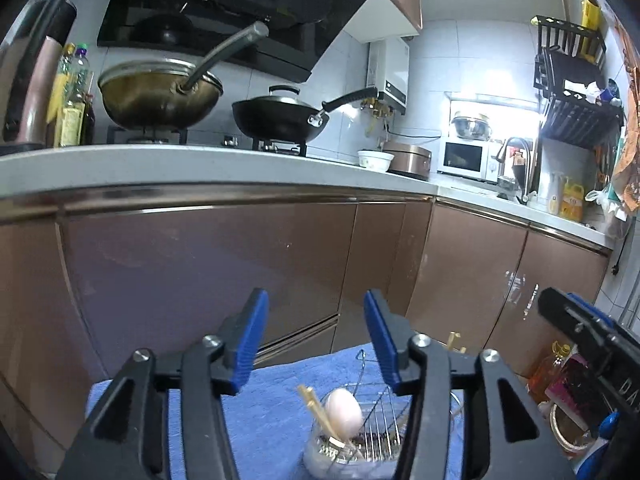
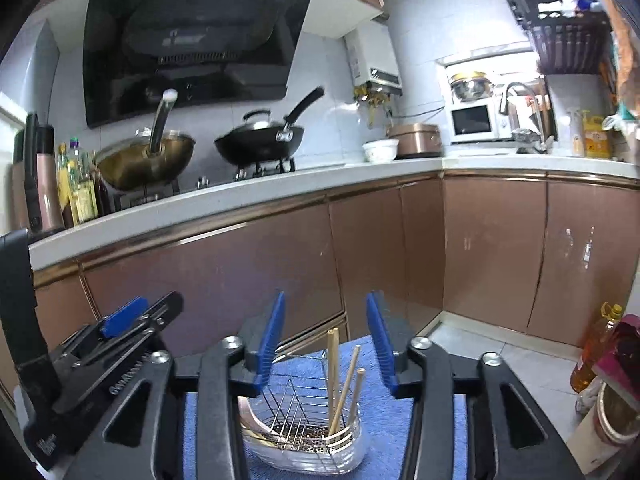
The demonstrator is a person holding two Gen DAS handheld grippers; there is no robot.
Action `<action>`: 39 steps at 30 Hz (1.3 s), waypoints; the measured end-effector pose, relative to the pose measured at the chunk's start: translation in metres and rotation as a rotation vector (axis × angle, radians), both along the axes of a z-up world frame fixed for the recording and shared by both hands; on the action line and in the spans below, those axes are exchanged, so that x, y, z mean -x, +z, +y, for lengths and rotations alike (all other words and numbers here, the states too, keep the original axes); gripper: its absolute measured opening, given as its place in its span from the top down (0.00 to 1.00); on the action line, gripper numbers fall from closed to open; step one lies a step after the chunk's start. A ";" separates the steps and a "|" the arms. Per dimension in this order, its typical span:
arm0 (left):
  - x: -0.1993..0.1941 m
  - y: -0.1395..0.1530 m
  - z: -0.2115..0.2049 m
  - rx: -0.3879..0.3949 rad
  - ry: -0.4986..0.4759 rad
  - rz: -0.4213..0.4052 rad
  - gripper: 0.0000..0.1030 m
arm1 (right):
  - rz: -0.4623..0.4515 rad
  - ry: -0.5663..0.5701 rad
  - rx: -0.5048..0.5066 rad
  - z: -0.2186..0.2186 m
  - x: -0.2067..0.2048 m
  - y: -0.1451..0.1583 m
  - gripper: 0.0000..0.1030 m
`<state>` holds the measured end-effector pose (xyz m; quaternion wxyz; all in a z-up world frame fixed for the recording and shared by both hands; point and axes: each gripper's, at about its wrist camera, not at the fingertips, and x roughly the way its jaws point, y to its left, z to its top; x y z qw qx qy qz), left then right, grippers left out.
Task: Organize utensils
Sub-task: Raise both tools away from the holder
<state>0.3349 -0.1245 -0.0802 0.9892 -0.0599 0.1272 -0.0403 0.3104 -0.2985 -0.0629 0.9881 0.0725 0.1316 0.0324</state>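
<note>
1. Near, left wrist view: left gripper (image 1: 316,340), black arms with blue pads, jaws standing well apart, nothing between the pads, nothing held. Edge of the other tool visible at 3 o'clock.
2. Near, right wrist view: right gripper (image 2: 326,340), same black-and-blue build, jaws likewise apart and empty. Left tool's body at 9 o'clock.
3. Just beyond the pads, at 6 o'clock in both views: clear glass-walled utensil holder with wire rack insert (image 2: 304,428), resting on a blue towel-like cloth (image 2: 384,408) spread over a low surface.
4. Inside the holder: three pale wooden chopsticks (image 2: 333,364), upright to slightly tilted, leaning at the right side of the wire rack. Left view shows a pale pink rounded spoon bowl (image 1: 343,414) in the holder, with chopstick tips just to its 9 o'clock.
5. Progress, as a judgement: utensils already in the holder, both tools empty; no loose utensil visible on the cloth. Task likely at or near its end, though parts of the cloth are hidden behind the gripper arms.
6. Middle distance: copper-brown cabinet doors (image 2: 224,264) under a white counter.
7. Far, 11 to 12 o'clock: brass-coloured wok (image 2: 144,162) and black lidded wok (image 2: 256,146) on the hob, black hood above. White microwave (image 2: 474,122) at 2 o'clock.
</note>
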 end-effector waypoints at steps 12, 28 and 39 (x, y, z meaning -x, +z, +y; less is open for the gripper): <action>0.092 0.048 0.021 -0.061 0.050 -0.043 0.40 | -0.054 -0.043 -0.029 -0.003 0.082 0.038 0.40; 0.168 0.055 0.043 -0.113 0.072 -0.089 0.27 | -0.049 -0.046 -0.010 0.020 0.152 0.036 0.07; 0.207 0.061 0.066 -0.066 0.100 -0.142 0.27 | -0.083 -0.077 0.019 0.024 0.192 0.039 0.00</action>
